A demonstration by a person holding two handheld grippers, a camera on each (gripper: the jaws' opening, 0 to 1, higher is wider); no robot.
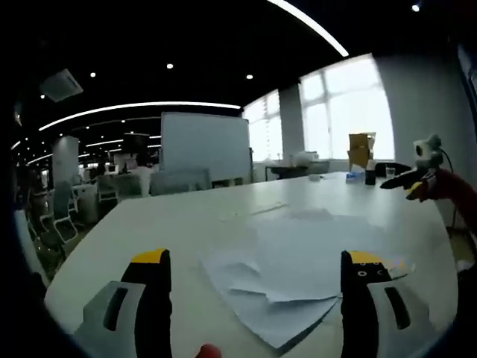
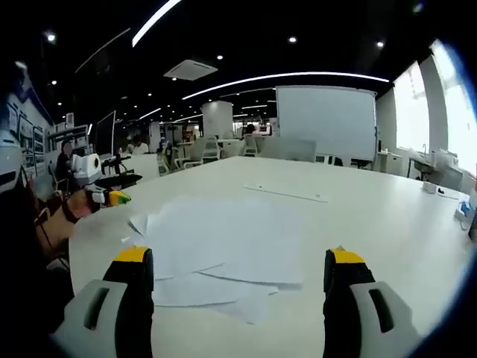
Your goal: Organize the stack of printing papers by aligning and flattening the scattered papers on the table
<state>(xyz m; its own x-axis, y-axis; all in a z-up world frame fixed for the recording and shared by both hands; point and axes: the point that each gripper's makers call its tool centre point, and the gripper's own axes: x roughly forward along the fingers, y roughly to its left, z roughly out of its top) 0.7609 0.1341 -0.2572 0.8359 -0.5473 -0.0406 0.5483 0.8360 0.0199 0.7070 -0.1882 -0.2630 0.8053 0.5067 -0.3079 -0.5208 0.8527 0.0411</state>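
Item: loose pile of white printing-paper sheets (image 1: 298, 276), lying fanned and overlapping, edges out of line, on the large white counter (image 1: 171, 224). In the left gripper view the pile sits toward the near edge of the counter, one corner pointing at the camera, between the two jaws. In the right gripper view the same sheets (image 2: 223, 246) spread across the near part of the counter, several corners jutting out at the front.

Left tongs (image 1: 257, 272): black jaws with yellow tips, spread wide, hovering above the near edge of the counter, gripping nothing.

Right tongs (image 2: 238, 268): same build, jaws spread wide, gripping nothing, over the front of the pile. They also appear at the right side of the left gripper view (image 1: 414, 186), and the left tongs appear at the left side of the right gripper view (image 2: 108, 198).

Also on the counter: a thin white strip (image 2: 287, 194) beyond the pile, apart from it; a brown cardboard box (image 1: 361, 149) near the far edge.
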